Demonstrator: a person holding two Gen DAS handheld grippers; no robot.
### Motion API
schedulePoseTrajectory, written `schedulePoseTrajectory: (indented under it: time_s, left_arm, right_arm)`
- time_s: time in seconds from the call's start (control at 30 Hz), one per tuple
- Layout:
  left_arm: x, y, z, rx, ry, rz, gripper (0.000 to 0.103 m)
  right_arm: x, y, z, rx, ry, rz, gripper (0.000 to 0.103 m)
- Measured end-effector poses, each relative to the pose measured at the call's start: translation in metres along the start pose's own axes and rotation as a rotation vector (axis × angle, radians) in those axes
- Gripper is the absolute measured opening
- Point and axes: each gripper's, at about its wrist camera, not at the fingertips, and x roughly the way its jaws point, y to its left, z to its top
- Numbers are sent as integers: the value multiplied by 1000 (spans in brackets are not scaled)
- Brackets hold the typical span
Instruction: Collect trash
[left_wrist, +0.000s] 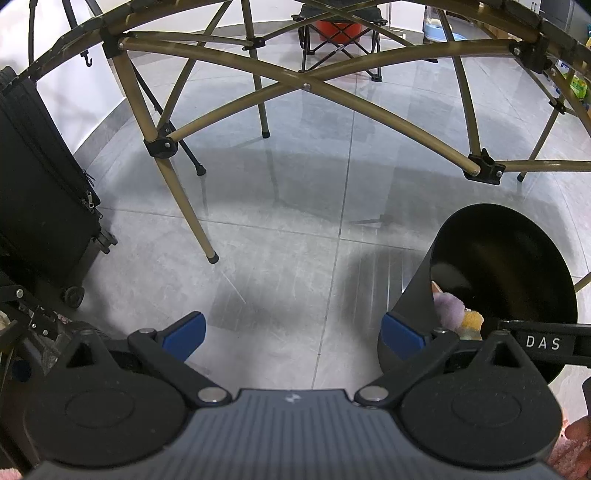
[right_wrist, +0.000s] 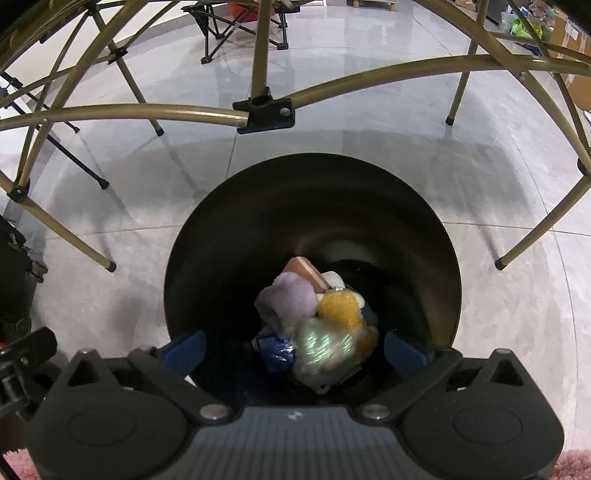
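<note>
Grey floor tiles bear upright black bin, mouth up, holding trash.

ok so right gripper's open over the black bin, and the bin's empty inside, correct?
Not quite. The right gripper is open over the black bin, but the bin isn't empty: the right wrist view shows a pile at the bottom, including a purple fluffy piece, a yellow fluffy piece and a blue wrapper. Nothing sits between the fingers.
</note>
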Motion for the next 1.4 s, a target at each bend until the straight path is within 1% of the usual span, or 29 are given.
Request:
schedulePoseTrajectory:
  time_s: [0.43,0.57,0.7,0.83,0.97,1.13,1.23,1.4]
  left_arm:
    - [-3,-2,0,2,-6,-3,103]
    - [-16,-6,0,13,-34,-27,103]
    - [-35,-10,-5,32,-66,-39,103]
    - [-64,-11,-11,39,-108,-57,103]
    - [-100,-10,-17,39,-161,-88,103]
    - [-137,-14,-35,82,-186,-117,103]
    - [-159,-16,-44,96,-206,-137,103]
    - [-196,-18,-58,116,-260,-169,103]
  right_arm:
    - [-4,-2,0,6,-12,3,103]
    - [-16,-5,-3,6,-29,4,103]
    - [-46,-14,-9,7,-75,23,103]
    - [-84,-22,-18,-4,-126,37,103]
    - [-128,-28,-36,-32,-184,32,103]
    - [-178,-37,-60,-53,-243,35,103]
    - [-202,-41,-72,-59,-271,43,103]
    - [-239,-44,-94,-73,-324,54,103]
